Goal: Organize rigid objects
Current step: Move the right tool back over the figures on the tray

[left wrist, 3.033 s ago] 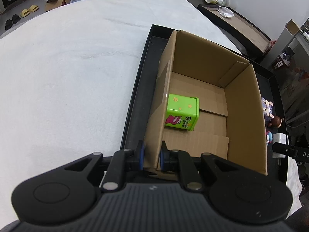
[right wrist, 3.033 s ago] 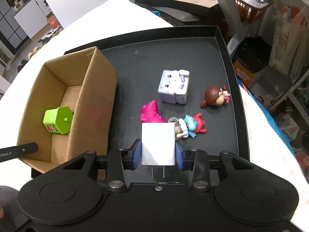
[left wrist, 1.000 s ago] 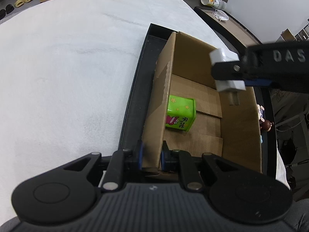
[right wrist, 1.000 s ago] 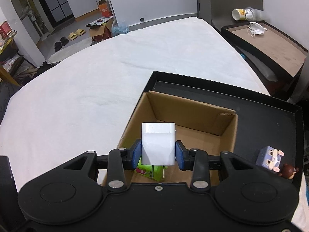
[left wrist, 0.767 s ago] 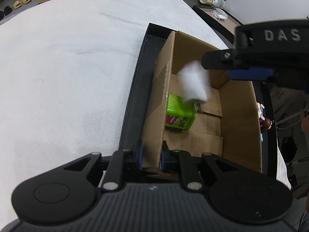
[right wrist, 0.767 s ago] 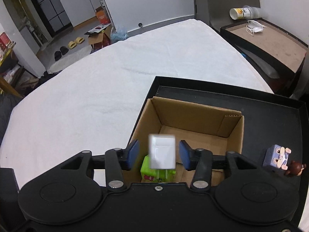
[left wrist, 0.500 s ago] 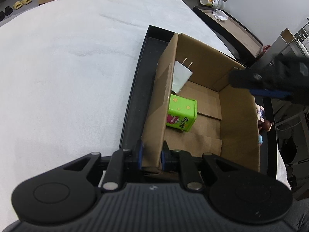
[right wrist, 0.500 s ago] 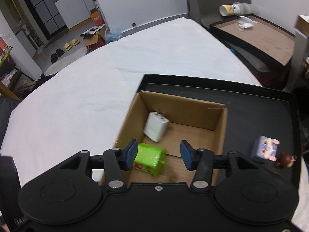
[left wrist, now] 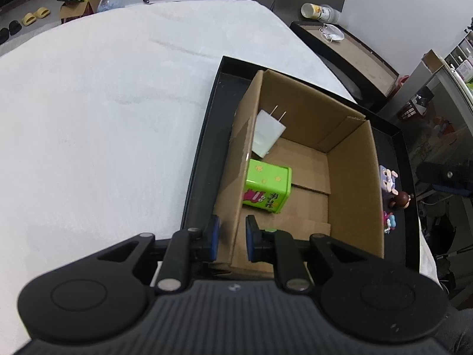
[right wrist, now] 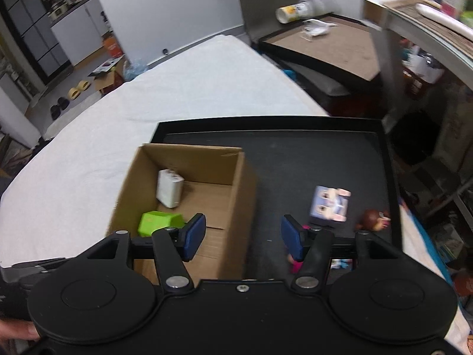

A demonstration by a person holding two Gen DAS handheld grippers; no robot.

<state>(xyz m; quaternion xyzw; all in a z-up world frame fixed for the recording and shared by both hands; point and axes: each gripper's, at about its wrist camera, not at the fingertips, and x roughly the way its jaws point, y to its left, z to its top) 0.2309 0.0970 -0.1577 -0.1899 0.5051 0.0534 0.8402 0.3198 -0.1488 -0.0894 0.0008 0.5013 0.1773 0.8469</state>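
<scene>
Lighting: even, cool indoor light on my feeds; white surface (left wrist: 103,124) bright, without glare. Shadows: soft, inside the cardboard box (left wrist: 348,177). Blur: right wrist view smeared, worst right of the box (right wrist: 183,201). Distortion: strong fisheye bending, dark corners. Left wrist view sharp.

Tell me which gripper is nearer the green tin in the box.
Left. The left gripper clamps the cardboard box wall right beside the green tin; the right gripper, jaws opening and empty, hovers above the box's other wall.
</scene>
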